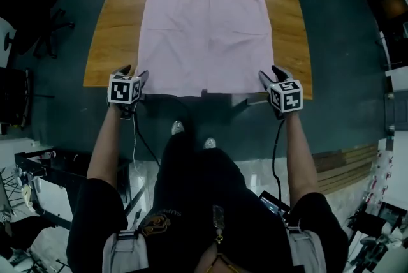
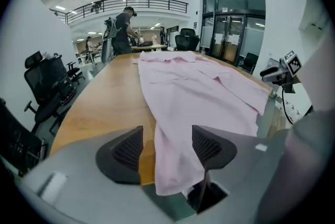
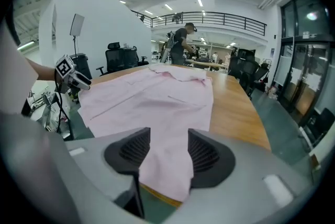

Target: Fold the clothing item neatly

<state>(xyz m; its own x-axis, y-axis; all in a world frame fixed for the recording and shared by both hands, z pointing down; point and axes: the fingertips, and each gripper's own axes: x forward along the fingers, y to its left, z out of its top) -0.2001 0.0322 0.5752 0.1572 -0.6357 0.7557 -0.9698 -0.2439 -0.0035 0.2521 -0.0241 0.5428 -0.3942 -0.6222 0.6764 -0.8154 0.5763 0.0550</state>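
Garment [image 1: 205, 29] apparently loose inside hand-held grippers [image 1: 135, 73] [image 1: 269, 73]

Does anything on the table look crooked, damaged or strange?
Nothing is damaged or spilled. The pink shirt lies flat; only its near corners hang over the table edge, between the open jaws of the left gripper and right gripper.

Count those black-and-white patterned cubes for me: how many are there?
2. One cube sits on the left gripper at the shirt's near left corner; the other cube sits on the right gripper at its near right corner. None seems hidden.
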